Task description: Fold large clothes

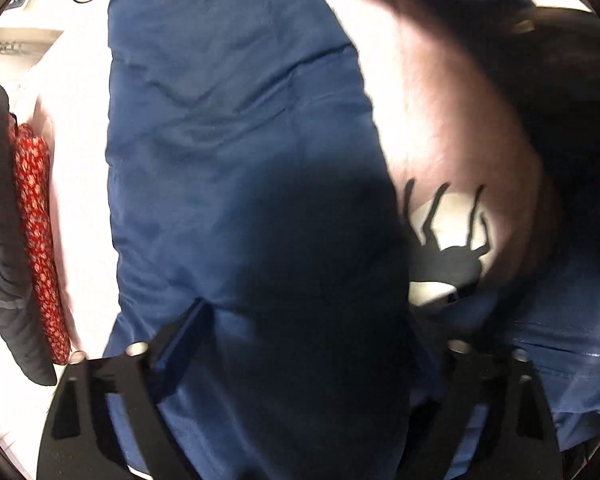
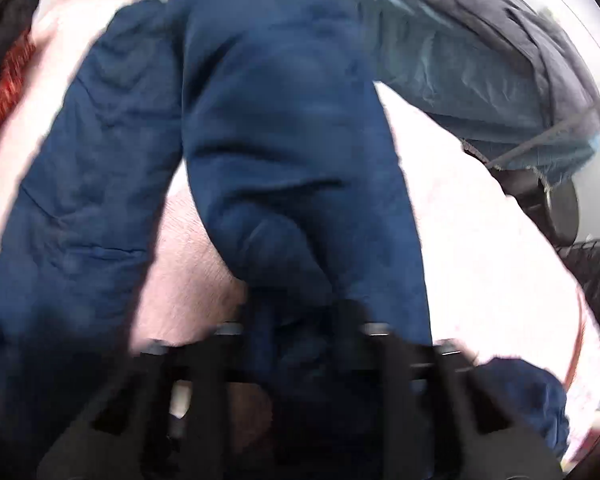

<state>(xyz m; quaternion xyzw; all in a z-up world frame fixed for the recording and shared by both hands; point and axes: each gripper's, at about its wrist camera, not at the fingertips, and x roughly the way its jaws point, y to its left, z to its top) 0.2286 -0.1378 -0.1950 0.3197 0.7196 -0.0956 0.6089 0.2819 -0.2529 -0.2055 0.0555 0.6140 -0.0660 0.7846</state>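
Observation:
A large dark blue garment (image 1: 236, 160) lies spread on a pale pink bed cover (image 1: 452, 128). In the left wrist view it fills the middle and drapes over my left gripper (image 1: 300, 344), whose fingers are wide apart with cloth bunched between them; whether they clamp it is hidden. In the right wrist view the blue garment (image 2: 284, 140) runs up from my right gripper (image 2: 296, 320), whose fingers are close together on a bunched fold of it. The image is motion-blurred.
A red patterned garment (image 1: 36, 232) and a black one (image 1: 0, 208) are stacked at the left edge of the bed. A black deer print on white (image 1: 448, 236) lies right of the blue garment. A lighter blue garment (image 2: 472, 76) lies at the upper right.

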